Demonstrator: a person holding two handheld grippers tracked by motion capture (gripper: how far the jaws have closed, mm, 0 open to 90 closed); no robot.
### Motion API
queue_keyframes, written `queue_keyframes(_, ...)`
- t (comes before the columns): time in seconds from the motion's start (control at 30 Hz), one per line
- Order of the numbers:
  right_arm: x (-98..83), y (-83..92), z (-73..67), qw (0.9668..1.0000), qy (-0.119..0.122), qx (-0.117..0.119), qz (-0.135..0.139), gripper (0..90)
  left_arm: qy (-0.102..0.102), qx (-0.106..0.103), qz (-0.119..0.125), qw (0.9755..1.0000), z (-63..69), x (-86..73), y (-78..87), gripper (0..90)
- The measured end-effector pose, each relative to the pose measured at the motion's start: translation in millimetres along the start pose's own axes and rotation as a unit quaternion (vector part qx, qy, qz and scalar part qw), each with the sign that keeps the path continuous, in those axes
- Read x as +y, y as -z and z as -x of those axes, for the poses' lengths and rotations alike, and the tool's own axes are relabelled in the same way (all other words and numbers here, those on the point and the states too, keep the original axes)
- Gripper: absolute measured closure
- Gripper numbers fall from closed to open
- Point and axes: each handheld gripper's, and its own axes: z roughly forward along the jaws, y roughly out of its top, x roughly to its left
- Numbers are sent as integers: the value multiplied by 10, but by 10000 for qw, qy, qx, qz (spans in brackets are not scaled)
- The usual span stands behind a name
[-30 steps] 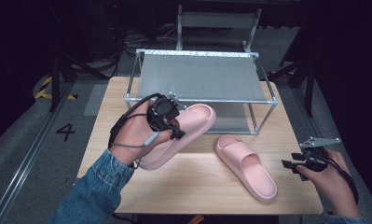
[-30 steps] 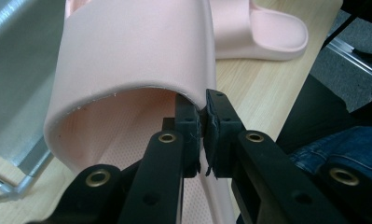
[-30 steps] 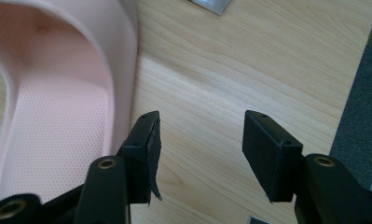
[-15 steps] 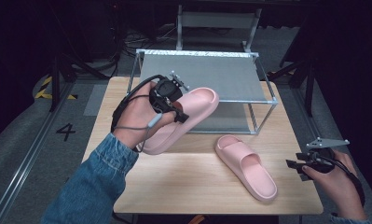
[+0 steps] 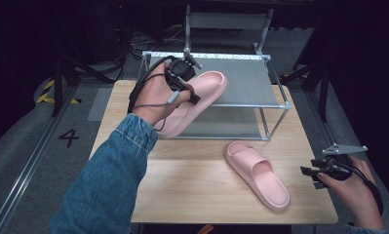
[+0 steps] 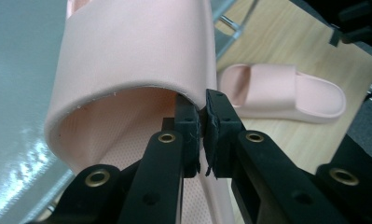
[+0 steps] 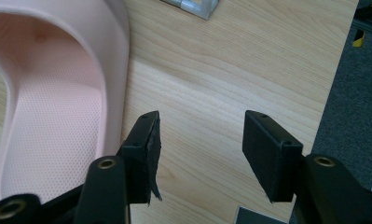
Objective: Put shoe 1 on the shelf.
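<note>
Right now the light wooden bench (image 5: 202, 190) carries a two-tier shelf rack of silvery metal bars with grey mesh decks (image 5: 260, 80) at its far side. Over the rack's front edge hangs the raised pink foam slide sandal (image 5: 202, 92), clamped by the left gripper (image 6: 202, 109); its jaws are pinched almost together on the edge of the sandal's strap, toe pointing away from the gripper toward the upper deck, heel hanging below the hand in front of the lower deck. A second pink foam slide sandal (image 5: 258, 173) lies flat on the bench, well below and to the right of that gripper. Just beside this sandal's heel end, the right gripper (image 7: 200, 140) hovers with jaws wide apart, gripping nothing, bare wood between them.
</note>
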Motion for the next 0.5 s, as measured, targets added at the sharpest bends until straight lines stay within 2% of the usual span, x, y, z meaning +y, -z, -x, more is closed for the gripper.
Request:
queue_keyframes(0.27,-8,10,23,10000,-11,-1,32,476,272,276,56,9992,-235,169,-91,850)
queue_keyframes(0.5,-16,27,42,10000,-9,-5,66,475,591,360,-57,9976,-396,307,-205,850)
